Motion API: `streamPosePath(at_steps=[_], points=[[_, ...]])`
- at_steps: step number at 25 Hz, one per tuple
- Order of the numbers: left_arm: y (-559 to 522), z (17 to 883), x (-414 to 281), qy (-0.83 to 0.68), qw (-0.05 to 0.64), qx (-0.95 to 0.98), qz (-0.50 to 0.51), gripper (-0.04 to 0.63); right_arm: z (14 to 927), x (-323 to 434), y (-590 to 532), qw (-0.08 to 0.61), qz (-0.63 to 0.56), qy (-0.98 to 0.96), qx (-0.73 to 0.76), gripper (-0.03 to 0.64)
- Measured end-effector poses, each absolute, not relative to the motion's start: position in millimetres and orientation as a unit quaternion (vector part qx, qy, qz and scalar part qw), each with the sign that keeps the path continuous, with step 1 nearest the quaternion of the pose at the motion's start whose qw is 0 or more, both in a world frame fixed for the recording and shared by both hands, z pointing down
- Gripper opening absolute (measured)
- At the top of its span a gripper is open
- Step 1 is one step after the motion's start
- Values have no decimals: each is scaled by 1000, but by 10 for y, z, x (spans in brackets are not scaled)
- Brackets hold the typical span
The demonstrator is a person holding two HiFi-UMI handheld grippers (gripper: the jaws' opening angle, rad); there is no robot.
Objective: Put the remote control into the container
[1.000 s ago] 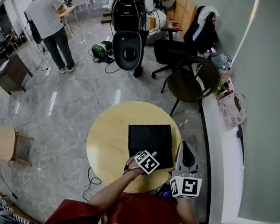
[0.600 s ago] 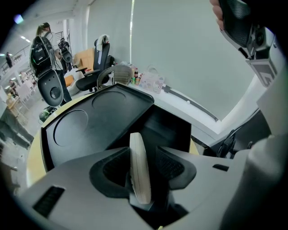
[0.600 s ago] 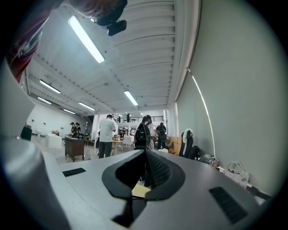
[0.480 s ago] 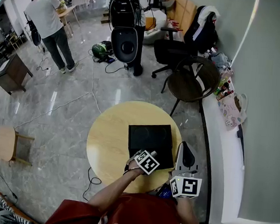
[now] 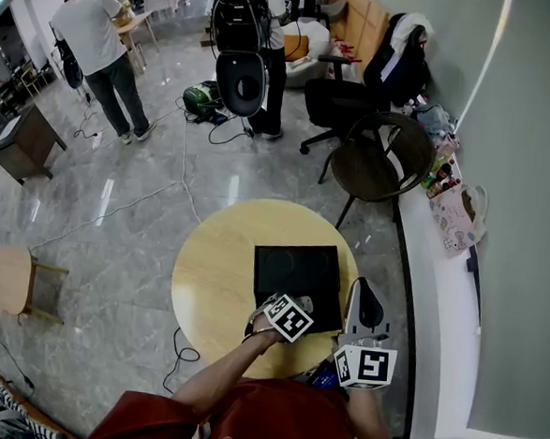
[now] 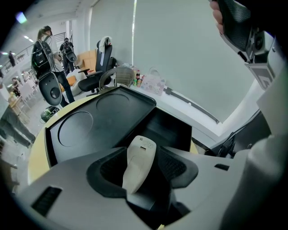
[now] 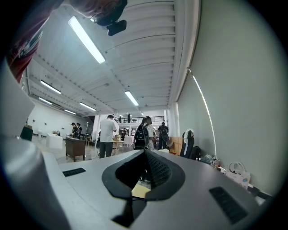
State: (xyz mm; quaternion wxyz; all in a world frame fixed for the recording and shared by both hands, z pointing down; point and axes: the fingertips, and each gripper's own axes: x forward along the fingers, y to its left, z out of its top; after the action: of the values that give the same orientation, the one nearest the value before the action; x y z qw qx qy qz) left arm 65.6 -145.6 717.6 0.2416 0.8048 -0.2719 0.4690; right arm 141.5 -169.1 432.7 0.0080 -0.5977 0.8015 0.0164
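The cream remote control [image 6: 139, 161] lies between the jaws of my left gripper [image 6: 146, 155], over the near edge of the black container [image 6: 108, 117]. The jaws are opening, and a gap shows between the remote and the right pad. In the head view the left gripper [image 5: 299, 306] sits at the near edge of the container [image 5: 295, 267], which rests on the round wooden table [image 5: 210, 275]. My right gripper [image 5: 361, 286] hangs off the table's right side, tilted upward. Its jaws [image 7: 145, 155] are together with nothing between them.
Behind the table stand a round dark chair [image 5: 368, 164] and a black office chair [image 5: 345, 97]. A white ledge [image 5: 438, 300] with bags and bottles runs along the right wall. A small wooden stool [image 5: 12, 285] stands at the left. People stand further back.
Both grippers stay where they were. In the background a person carrying black equipment has drifted a little to the left and away.
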Motion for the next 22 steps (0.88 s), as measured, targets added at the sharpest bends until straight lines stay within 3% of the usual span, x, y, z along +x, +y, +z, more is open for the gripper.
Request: streamPosePath(at_steps=[22], points=[[-1510,6836,657,-306,231,822,422,198,4312,1414,-1659,8,19,802,-597,23]])
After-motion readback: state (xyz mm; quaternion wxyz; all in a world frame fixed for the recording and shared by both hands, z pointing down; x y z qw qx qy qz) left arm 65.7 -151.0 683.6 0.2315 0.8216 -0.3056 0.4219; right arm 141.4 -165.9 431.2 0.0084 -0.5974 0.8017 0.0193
